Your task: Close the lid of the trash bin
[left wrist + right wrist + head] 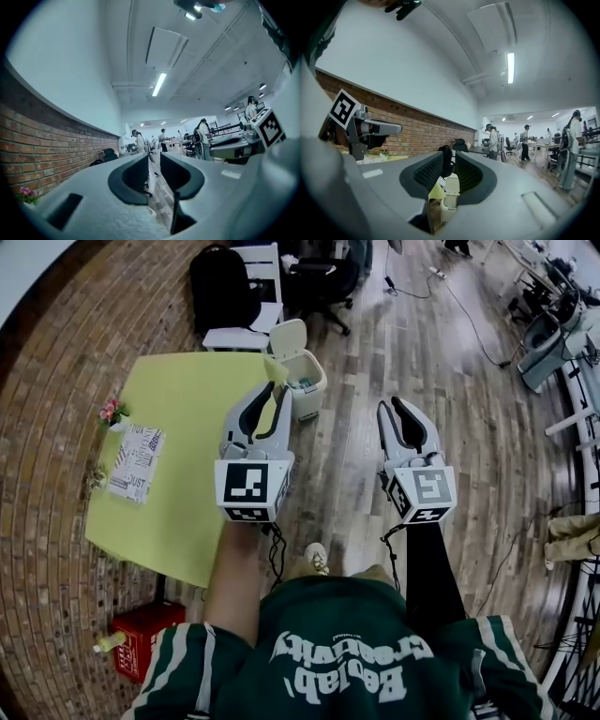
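Bin: small white plastic trash bin (316,390), lid (288,337) up, beyond the jaws.
Left gripper (270,397): jaws apart, empty.
Right gripper (393,409): jaws apart, empty.

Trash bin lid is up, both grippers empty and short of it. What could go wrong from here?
1. The lid stands open at the far side of the small trash bin. Reaching over to pull it down may drag or tip the bin, which looks light.
2. The bin sits against the corner of the yellow table. The left gripper is lined up over that corner and could knock it. The right gripper seems to have the freer path.
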Motion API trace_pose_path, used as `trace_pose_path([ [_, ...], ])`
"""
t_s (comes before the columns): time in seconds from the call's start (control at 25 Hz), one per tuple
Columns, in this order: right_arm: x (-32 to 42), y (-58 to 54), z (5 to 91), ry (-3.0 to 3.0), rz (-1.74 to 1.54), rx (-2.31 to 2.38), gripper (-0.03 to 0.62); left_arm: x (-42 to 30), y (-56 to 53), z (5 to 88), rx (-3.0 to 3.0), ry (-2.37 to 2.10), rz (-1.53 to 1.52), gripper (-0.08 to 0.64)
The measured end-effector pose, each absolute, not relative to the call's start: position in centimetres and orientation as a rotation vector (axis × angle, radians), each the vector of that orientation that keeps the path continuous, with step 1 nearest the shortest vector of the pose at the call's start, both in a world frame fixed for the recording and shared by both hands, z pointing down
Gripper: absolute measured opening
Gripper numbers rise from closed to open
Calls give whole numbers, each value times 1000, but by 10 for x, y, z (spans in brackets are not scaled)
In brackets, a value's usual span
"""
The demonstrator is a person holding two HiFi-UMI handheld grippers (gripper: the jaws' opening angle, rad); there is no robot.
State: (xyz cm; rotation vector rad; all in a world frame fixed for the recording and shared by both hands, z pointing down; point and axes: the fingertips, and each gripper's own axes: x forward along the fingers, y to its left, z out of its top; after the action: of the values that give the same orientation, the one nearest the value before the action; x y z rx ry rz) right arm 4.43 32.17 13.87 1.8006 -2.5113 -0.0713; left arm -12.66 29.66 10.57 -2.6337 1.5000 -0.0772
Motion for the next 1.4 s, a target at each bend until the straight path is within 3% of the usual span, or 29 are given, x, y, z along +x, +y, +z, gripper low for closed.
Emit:
trace_pose_path([
  [0.8,39,262,148,-2536,-72,1757,89,-133,243,117,-2634,1537,-67,83],
  [1.4,50,120,168,-2630,-103,1657,88,-118,118,144,-2558,1626,-87,83],
])
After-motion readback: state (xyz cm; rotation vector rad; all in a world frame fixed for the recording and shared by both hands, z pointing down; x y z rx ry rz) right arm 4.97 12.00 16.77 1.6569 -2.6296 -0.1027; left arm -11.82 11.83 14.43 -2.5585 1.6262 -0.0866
